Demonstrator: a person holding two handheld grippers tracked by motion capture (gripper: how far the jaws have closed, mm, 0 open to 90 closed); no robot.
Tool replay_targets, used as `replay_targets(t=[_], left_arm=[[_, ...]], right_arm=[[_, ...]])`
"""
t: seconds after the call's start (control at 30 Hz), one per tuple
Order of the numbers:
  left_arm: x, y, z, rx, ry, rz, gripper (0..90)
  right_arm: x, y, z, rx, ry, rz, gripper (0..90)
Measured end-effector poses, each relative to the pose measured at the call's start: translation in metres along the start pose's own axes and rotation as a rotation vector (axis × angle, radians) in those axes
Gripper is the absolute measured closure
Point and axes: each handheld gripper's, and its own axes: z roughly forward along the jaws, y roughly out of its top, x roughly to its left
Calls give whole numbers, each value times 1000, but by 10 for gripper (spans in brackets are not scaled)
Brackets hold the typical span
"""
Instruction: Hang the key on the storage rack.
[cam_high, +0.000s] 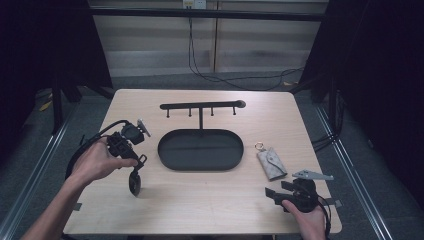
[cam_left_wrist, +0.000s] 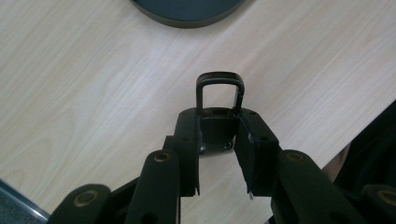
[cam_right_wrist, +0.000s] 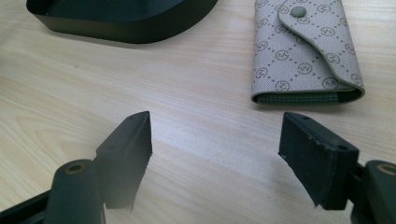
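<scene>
**On the table's left edge, a clamped black fob; a patterned pouch lies free at the right**

Over the left part of the table (cam_high: 210, 195), the left gripper (cam_high: 135, 172) points down and is clamped on a small black object with a squared loop (cam_left_wrist: 219, 100). Its jaws press on the object's body from both sides in the left gripper view, so only the loop and a little of the body show; what the thing is cannot be told for sure. From above it reads as a dark blob hanging just over the wood.

Near the right front corner, the right gripper (cam_high: 274, 194) has its jaws apart with bare wood between them. Ahead of it lies a grey patterned key pouch (cam_right_wrist: 306, 49), flap snapped shut, its far end cut off in the right gripper view; a small ring (cam_high: 259, 146) shows at that end from above.

Between the hands sits a black oval tray (cam_high: 165, 150) with a hook rack (cam_high: 200, 106) rising behind it; the hooks are too small to make out clearly.
</scene>
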Motion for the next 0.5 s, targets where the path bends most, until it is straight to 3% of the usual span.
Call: replay_targets(t=[0.5], left_arm=[[3, 6, -23, -11, 25, -17, 708]], right_arm=[[-1, 0, 1, 1, 1, 1, 255]])
